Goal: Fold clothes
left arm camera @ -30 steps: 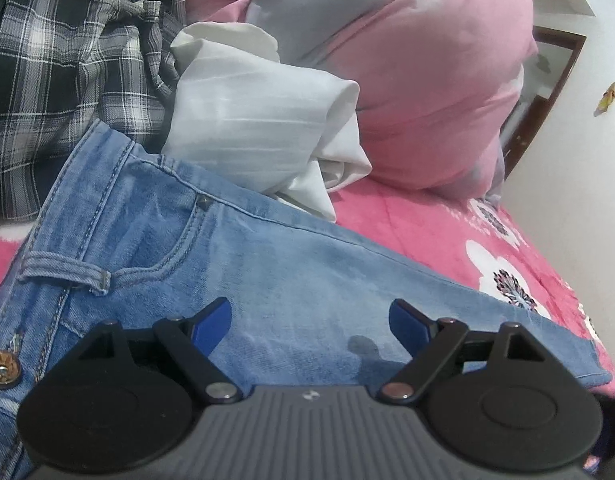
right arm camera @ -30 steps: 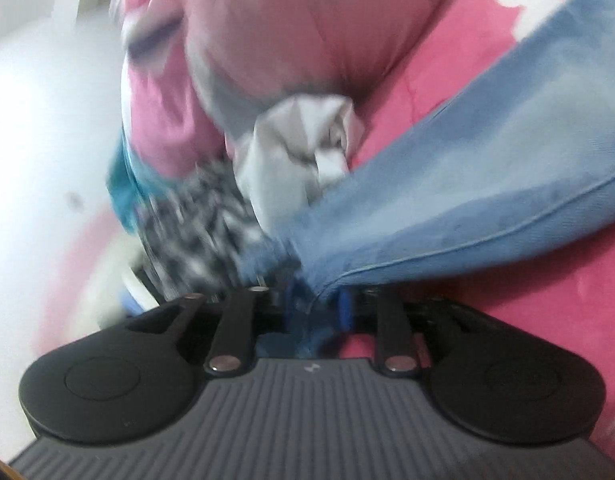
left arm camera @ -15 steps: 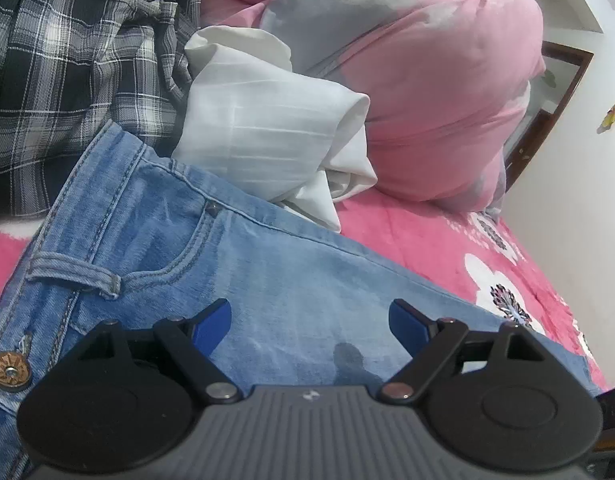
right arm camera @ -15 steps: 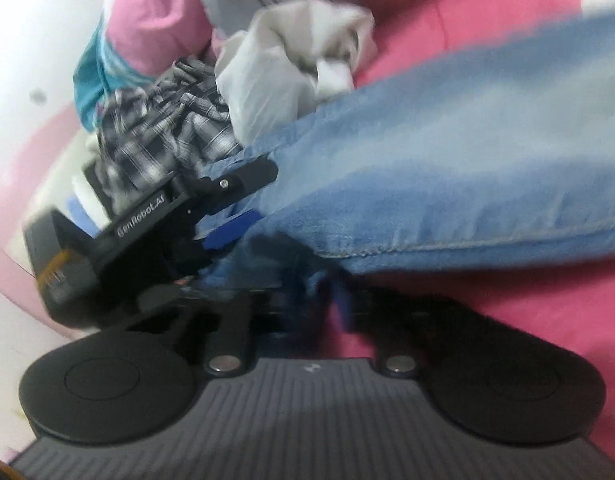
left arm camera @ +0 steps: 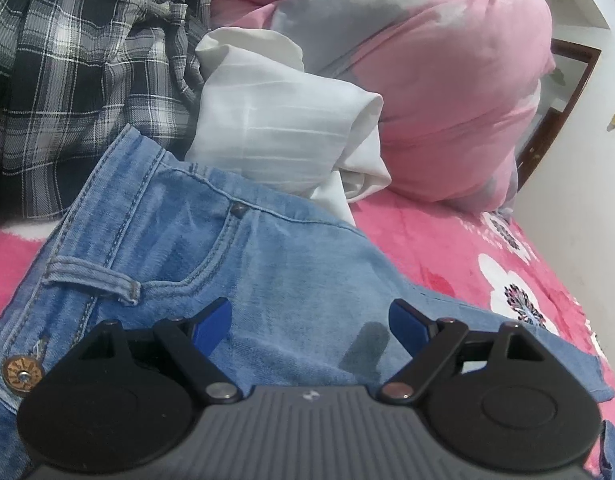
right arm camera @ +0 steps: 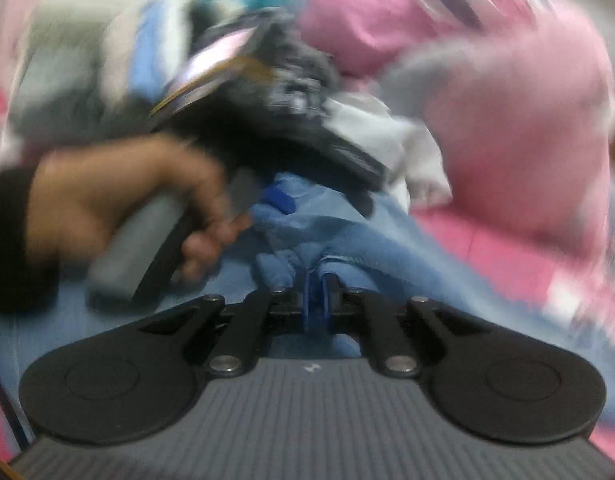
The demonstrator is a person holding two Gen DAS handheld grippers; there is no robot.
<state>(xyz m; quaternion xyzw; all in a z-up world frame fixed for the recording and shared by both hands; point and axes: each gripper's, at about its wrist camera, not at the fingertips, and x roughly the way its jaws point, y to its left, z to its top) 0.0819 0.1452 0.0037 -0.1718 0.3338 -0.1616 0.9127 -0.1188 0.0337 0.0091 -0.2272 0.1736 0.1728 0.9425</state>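
Observation:
Light blue jeans (left arm camera: 267, 264) lie on the pink bed, waistband and brass button (left arm camera: 22, 372) at the left. My left gripper (left arm camera: 309, 314) hovers open just over the hip area, blue pads (left arm camera: 215, 320) wide apart, nothing between them. In the blurred right wrist view, my right gripper (right arm camera: 317, 300) is shut, its blue pads pinching a fold of the jeans (right arm camera: 347, 248). A hand (right arm camera: 119, 192) holds the left gripper's handle there, and one of that gripper's blue fingertips (right arm camera: 279, 200) shows over the denim.
A crumpled white garment (left arm camera: 275, 132) and a black-and-white plaid shirt (left arm camera: 79, 64) lie behind the jeans. A big pink and grey duvet (left arm camera: 447, 80) bulges at the back right. The pink floral blanket (left arm camera: 487, 280) reaches to the white wall (left arm camera: 587, 200).
My right gripper has swung across with the denim pinched, rolling until the picture stands level; the left gripper and the hand on it have come into its view. The left gripper has hardly moved.

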